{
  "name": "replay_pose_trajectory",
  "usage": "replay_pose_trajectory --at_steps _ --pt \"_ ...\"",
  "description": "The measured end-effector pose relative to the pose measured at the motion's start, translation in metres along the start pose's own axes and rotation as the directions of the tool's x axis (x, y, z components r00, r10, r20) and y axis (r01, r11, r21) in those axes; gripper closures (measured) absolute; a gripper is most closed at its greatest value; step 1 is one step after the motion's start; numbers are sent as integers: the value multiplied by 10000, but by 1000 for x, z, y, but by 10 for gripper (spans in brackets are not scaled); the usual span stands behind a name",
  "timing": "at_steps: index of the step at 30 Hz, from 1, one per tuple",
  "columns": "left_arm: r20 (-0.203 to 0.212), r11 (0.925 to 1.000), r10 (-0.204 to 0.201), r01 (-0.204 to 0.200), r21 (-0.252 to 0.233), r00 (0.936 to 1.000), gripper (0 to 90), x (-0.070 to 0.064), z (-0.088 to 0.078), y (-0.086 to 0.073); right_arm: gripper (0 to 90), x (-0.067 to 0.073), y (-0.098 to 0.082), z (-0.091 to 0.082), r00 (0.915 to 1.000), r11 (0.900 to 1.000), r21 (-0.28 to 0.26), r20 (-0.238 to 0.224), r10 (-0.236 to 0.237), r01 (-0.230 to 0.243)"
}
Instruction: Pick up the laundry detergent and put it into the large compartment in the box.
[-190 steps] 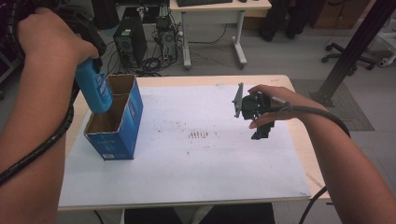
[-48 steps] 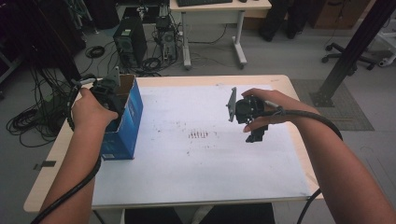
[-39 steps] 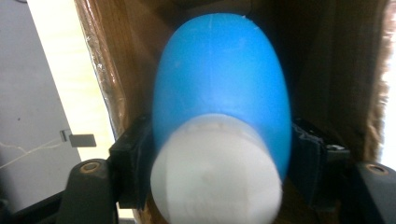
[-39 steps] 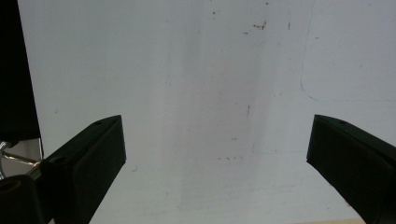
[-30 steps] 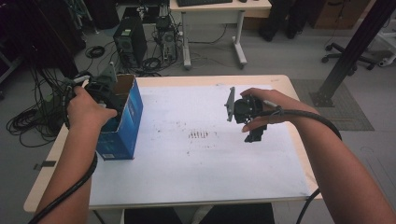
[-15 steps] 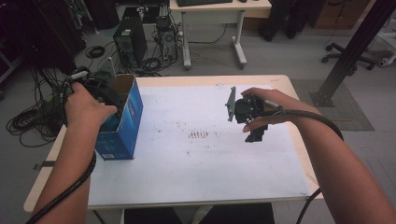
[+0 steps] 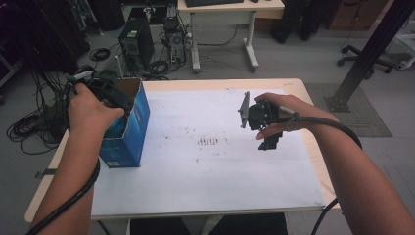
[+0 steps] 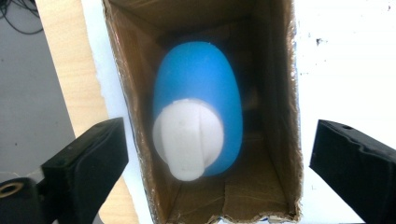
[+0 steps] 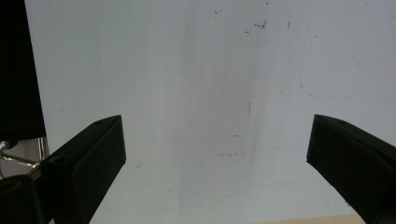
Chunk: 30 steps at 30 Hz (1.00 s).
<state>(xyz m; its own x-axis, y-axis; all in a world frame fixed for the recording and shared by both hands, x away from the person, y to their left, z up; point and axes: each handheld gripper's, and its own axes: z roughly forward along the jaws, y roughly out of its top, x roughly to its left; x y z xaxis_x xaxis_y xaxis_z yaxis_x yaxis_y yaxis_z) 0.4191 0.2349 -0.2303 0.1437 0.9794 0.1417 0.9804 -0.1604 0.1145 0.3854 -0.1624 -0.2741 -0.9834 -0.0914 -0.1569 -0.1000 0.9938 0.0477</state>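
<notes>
Left gripper (image 8: 210, 154) hovers over open blue cardboard box (image 7: 128, 128) at table's (image 7: 220, 84) left edge, jaws wide, nothing gripped. Blue bottle w/ white cap (image 8: 198, 128) stands inside box. Right gripper (image 9: 215, 158) jaws wide over white sheet (image 7: 215, 166) near right edge.

Rough cardboard box (image 8: 280, 93); smooth matt blue bottle (image 8: 201, 93); pale wood table (image 8: 70, 70).

Both forearms bare, no sleeves seen. Left gripper (image 8: 215, 154): black body, two blocky matte-black jaws with chamfered tips, small hole near one tip; thick black cable (image 7: 63, 208) ran under left forearm. Right gripper (image 7: 269, 143): black housing, grey three-cornered plate (image 7: 243, 109) on top, black cable (image 7: 337, 128) looped over wrist. Silvery fitting, possibly metal clip (image 9: 18, 156), beside its jaw base.
</notes>
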Motion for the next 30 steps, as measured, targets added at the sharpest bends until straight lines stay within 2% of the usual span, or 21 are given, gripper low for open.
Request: replay_pose_trajectory --at_steps 9,15,19,22,24,26,30 --pt "-87 9978 640 -642 -173 9979 2 -11 -7 1 43 2 -3 -1 9999 9999 41 -1 103 -103" --pt "-194 9915 1250 -1256 -346 9920 2 -25 -17 6 43 2 -4 -2 9999 9999 29 23 104 -104" --pt "-230 9845 1667 -1677 -504 9857 2 -31 -28 10 43 2 -4 -3 9999 9999 58 35 160 -160" --pt "-97 9776 2031 -2033 -535 9791 2 -35 -34 13 43 2 -5 -3 9999 9999 38 34 121 -121" --pt "83 9703 2367 -2359 -538 9716 2 -40 -37 16 44 2 -6 -2 9998 9998 74 8 189 -189" --pt "198 9617 2702 -2688 -532 9626 2 -44 -40 19 43 1 -6 -2 9998 9997 73 -5 213 -213" --pt "604 9400 3397 -3366 -552 9386 2 -54 -45 24 43 1 -8 -1 9996 9996 94 -19 274 -274"
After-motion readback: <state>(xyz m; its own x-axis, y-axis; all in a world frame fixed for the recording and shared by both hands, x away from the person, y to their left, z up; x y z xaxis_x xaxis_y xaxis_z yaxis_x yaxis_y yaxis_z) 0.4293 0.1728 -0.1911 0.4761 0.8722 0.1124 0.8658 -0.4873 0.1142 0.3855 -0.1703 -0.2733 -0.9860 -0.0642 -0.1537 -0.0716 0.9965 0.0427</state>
